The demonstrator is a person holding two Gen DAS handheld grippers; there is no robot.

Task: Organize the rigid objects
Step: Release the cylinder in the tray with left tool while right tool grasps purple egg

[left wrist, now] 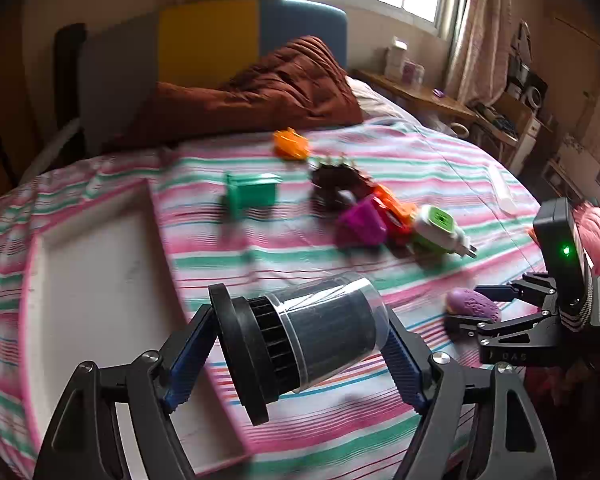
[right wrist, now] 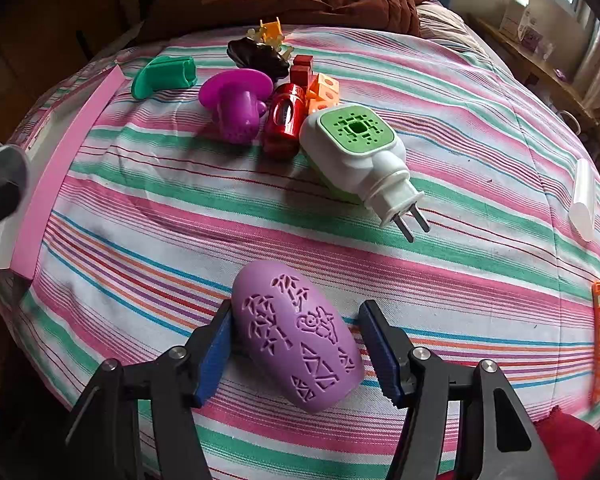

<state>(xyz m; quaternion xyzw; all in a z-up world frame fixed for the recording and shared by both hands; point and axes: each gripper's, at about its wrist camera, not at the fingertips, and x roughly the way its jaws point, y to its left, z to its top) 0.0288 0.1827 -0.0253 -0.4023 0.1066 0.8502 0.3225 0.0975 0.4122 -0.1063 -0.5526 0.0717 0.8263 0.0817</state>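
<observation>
1. While the left gripper (left wrist: 300, 354) clamps a clear jar with a black ribbed lid (left wrist: 296, 340) end to end, lid against one blue pad and the base against the other, the jar hangs tilted above a striped bedspread (left wrist: 400, 160), just beside a white tray with a pink rim (left wrist: 96, 264).
2. The right gripper (right wrist: 296, 350) straddles a lilac oval case with cut-out patterns (right wrist: 298, 338) lying on the bedspread; the left pad looks to touch it, the right pad stands just clear, so the jaws are not clenched on it.
3. Beyond it lies a white and green plug-in device (right wrist: 356, 148), prongs toward the camera.
4. Clustered behind are a red cylinder (right wrist: 284, 122), a magenta mushroom-shaped toy (right wrist: 236, 104), orange blocks (right wrist: 324, 92) and a green plastic piece (right wrist: 166, 74).
5. A rumpled brown quilt (left wrist: 268, 88) sits at the head of the bed.
</observation>
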